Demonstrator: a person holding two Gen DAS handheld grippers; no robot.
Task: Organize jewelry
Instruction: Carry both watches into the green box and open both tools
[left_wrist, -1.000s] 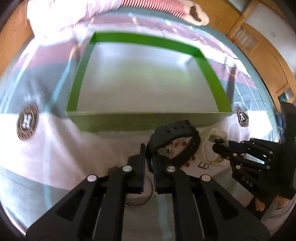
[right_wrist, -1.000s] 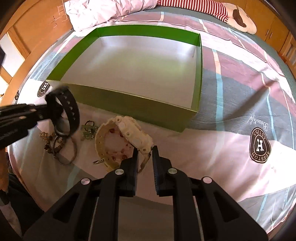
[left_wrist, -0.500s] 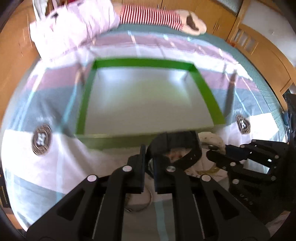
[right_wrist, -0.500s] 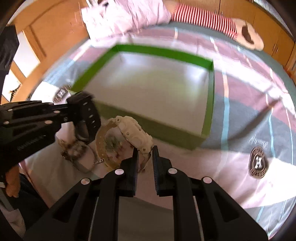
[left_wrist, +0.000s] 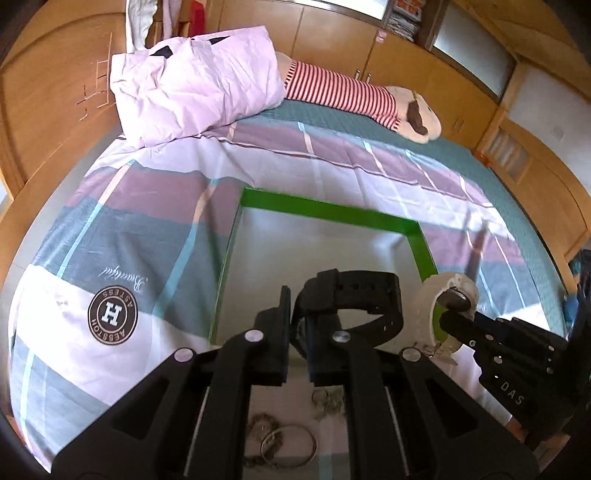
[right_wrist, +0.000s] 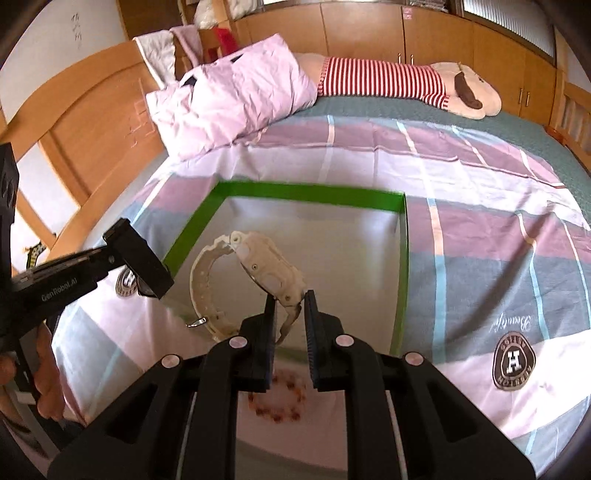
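My left gripper (left_wrist: 297, 308) is shut on a black watch (left_wrist: 354, 295) and holds it up over the near wall of the green box (left_wrist: 325, 211). My right gripper (right_wrist: 290, 308) is shut on a cream watch (right_wrist: 266, 266) and holds it in the air above the box's (right_wrist: 306, 192) near left part. The cream watch (left_wrist: 428, 306) and the right gripper's fingers (left_wrist: 476, 328) show at the right of the left wrist view. The left gripper's fingers (right_wrist: 140, 258) show at the left of the right wrist view. The box's pale floor is bare.
On the bedspread below lie silver bangles (left_wrist: 291, 445), a small metal charm cluster (left_wrist: 327, 400) and a red bead bracelet (right_wrist: 277, 400). A lilac pillow (right_wrist: 232, 96) and a striped plush toy (right_wrist: 406, 83) lie at the bed's far end. A wooden headboard (right_wrist: 99, 122) stands left.
Both grippers have lifted their watches off the bedspread and up to the box. The view has risen, and the box now lies lower and farther in both frames.
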